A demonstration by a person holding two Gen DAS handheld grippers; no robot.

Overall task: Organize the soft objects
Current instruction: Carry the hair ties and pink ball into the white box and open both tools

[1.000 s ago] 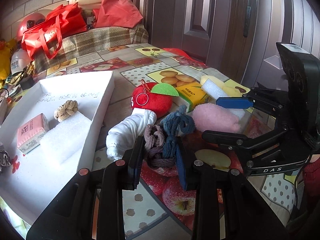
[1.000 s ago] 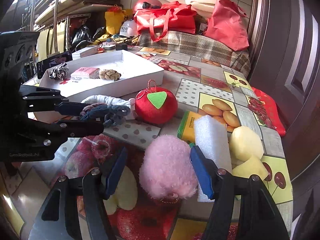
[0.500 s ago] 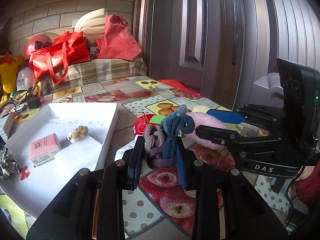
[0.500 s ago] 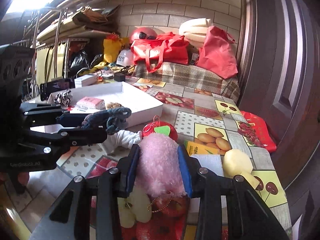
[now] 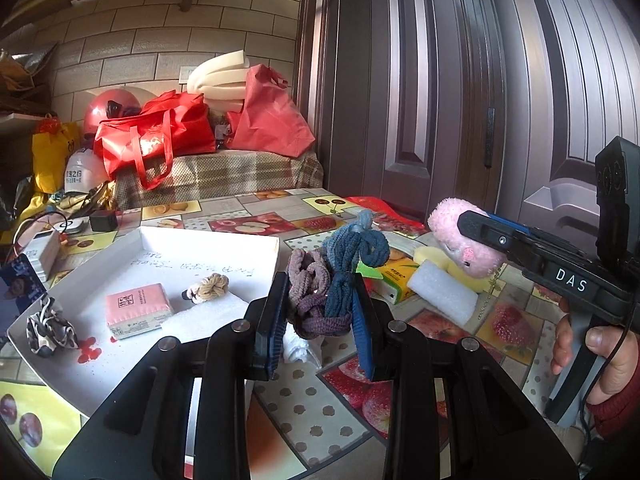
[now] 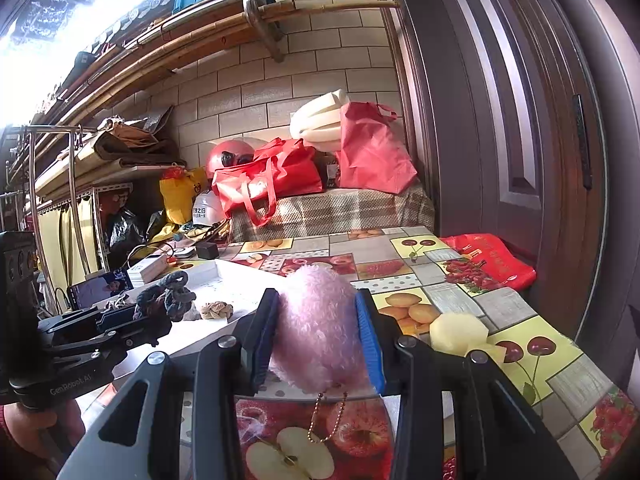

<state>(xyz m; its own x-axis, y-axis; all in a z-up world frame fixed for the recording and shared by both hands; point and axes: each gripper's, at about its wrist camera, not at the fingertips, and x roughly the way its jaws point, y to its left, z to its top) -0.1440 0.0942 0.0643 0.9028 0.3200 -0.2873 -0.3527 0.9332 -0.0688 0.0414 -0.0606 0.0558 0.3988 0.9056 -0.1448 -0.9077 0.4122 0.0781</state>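
My left gripper (image 5: 320, 312) is shut on a bundle of hair ties (image 5: 332, 276), blue and mauve, held above the table beside the white tray (image 5: 216, 236); it also shows in the right wrist view (image 6: 166, 298). My right gripper (image 6: 318, 338) is shut on a pink plush ball (image 6: 316, 328) with a dangling bead chain, held above the table; the ball shows in the left wrist view (image 5: 460, 240). The tray holds a pink tissue pack (image 5: 138, 310), a beige knot (image 5: 210, 286), white foam and a patterned scrunchie (image 5: 50, 328).
On the fruit-print tablecloth lie a white foam block (image 5: 442, 294), a yellow-green box (image 5: 394, 280), yellow sponges (image 6: 458, 330) and a white rolled cloth (image 5: 298, 350) under my left gripper. Red bags (image 5: 160, 136) sit on a plaid bench behind. A dark door stands on the right.
Both grippers have risen from the table, lifting the hair ties and the pink plush ball. The right gripper closed on the ball a second ago.
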